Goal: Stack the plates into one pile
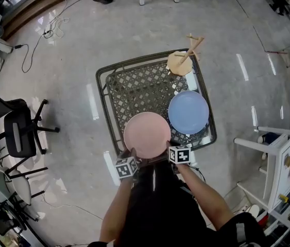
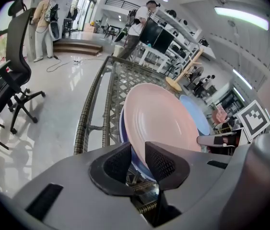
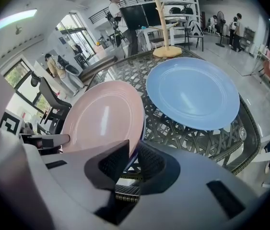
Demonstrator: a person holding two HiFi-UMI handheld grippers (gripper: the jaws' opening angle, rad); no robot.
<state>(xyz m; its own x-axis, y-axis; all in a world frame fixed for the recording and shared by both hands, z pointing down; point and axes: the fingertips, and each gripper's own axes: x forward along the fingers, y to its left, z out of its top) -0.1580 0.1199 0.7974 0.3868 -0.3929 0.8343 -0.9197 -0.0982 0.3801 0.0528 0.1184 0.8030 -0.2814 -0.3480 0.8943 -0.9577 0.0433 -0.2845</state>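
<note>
You have the pink plate [image 1: 147, 134] clamped at its near rim, lower centre: left gripper [image 2: 138, 159] wider, right gripper [image 3: 134, 157] narrow. Likely stiff, slick, chippable; grip rim only.

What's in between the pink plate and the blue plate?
Just a bare strip of the woven table between the pink plate and the blue plate; the right gripper view shows it.

Plates, three: pink plate [image 1: 146, 134] near left; blue plate [image 1: 188, 112] right of it; dark blue plate [image 2: 122, 126], a rim beneath the pink. Grippers, two: left gripper [image 2: 137, 152], right gripper [image 3: 134, 150]. Wooden stand [image 1: 182, 62], one, far right.
</note>
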